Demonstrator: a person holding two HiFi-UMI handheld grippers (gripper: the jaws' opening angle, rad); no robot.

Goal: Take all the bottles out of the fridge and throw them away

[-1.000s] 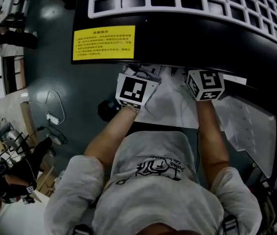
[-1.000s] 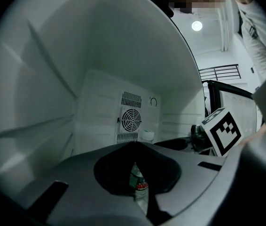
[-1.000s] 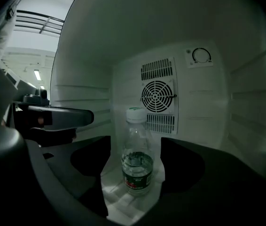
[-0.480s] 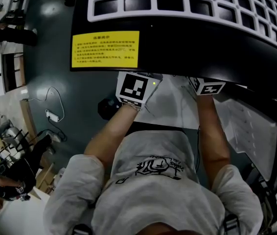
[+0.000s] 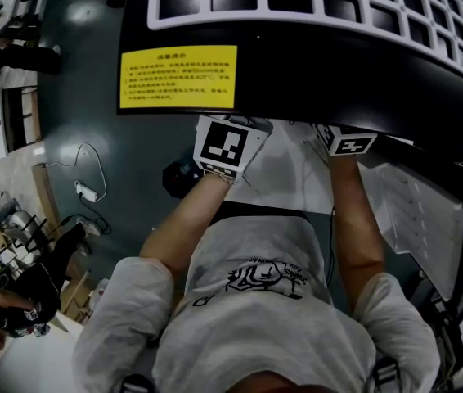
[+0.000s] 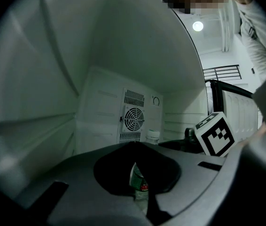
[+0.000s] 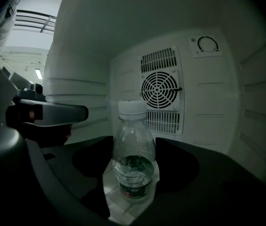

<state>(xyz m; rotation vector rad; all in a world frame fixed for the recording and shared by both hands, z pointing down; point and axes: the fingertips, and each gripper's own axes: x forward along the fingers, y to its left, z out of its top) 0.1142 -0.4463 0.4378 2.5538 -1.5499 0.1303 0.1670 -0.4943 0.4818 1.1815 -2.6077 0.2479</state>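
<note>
Reaching forward side by side, both forearms enter the fridge (image 7: 227,107). The right gripper (image 7: 134,160), jaws just closing, straddles the upright bottle (image 7: 133,135) without gripping it. The left gripper (image 6: 136,166) is pinched together, empty.

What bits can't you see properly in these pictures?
The yellow sticker, head view: its writing is too small to read.
The inside of the fridge, head view: hidden under the black fridge top.
The bottle, left gripper view: mostly hidden behind the jaws of the left gripper; only its cap and a sliver show.
The label on the bottle, right gripper view: too dark and small to read.
</note>
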